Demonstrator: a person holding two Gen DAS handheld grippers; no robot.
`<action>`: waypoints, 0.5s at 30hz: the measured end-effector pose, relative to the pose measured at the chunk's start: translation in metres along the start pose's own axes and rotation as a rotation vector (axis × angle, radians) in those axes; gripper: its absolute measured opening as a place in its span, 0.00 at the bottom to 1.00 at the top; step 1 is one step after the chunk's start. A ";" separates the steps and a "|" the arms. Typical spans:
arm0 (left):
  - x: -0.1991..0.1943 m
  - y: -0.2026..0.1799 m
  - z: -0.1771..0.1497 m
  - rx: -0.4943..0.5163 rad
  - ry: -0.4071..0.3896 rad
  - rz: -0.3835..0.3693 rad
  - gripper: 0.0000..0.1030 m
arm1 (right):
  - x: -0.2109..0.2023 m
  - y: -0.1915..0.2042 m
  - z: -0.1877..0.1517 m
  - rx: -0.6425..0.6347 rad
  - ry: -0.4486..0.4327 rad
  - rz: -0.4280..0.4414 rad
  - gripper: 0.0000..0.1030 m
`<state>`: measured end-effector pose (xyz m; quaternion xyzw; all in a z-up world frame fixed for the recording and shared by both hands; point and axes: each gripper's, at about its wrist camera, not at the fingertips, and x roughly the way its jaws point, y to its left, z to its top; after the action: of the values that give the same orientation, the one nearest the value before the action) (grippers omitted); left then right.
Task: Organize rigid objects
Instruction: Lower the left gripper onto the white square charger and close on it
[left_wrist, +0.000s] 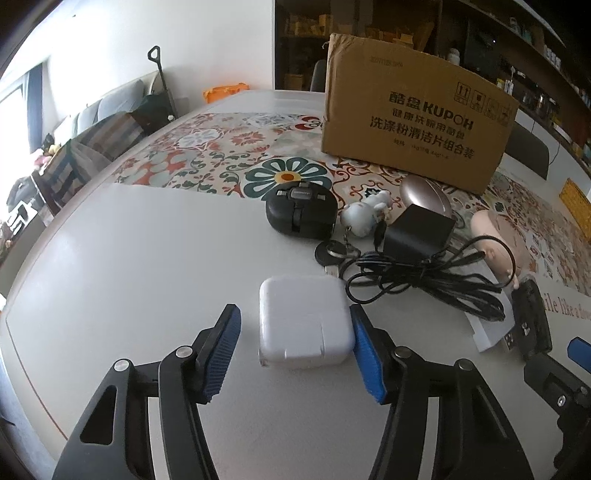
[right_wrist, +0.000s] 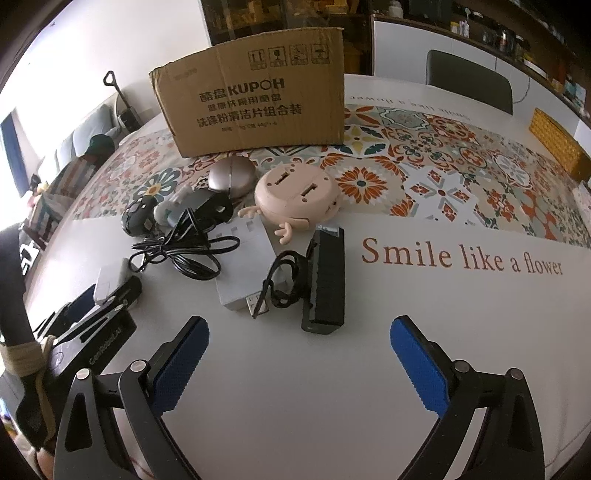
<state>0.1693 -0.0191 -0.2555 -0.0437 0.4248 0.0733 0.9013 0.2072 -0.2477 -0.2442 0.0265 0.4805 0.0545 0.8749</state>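
A white square charger (left_wrist: 304, 325) lies on the table between my left gripper's (left_wrist: 295, 347) open fingers; the right pad touches its side, the left pad stands apart. It also shows in the right wrist view (right_wrist: 110, 280). Behind it lie a black round cable reel (left_wrist: 301, 212), a white figurine keychain (left_wrist: 364, 216), a black adapter with coiled cable (left_wrist: 417, 236), a rose-gold mouse (right_wrist: 232, 176) and a pink round gadget (right_wrist: 295, 194). A black USB hub (right_wrist: 327, 280) lies ahead of my open, empty right gripper (right_wrist: 299, 354).
A brown cardboard box (right_wrist: 255, 107) stands at the back on the patterned tablecloth (right_wrist: 443, 166). A flat white box (right_wrist: 247, 266) lies under the cables. A yellow woven basket (right_wrist: 557, 146) sits far right. A chair (right_wrist: 469, 81) stands behind the table.
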 end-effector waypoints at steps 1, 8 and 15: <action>0.001 0.000 0.001 0.001 0.001 -0.003 0.56 | 0.000 0.000 0.000 -0.001 -0.001 0.000 0.97; 0.006 -0.002 0.004 0.021 0.018 -0.023 0.46 | 0.007 -0.002 0.000 0.016 0.012 0.011 0.96; -0.002 0.003 0.001 0.066 0.019 -0.063 0.46 | 0.004 0.001 0.001 0.021 0.006 0.011 0.95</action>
<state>0.1682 -0.0159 -0.2527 -0.0281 0.4340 0.0302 0.9000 0.2103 -0.2464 -0.2467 0.0382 0.4835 0.0543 0.8728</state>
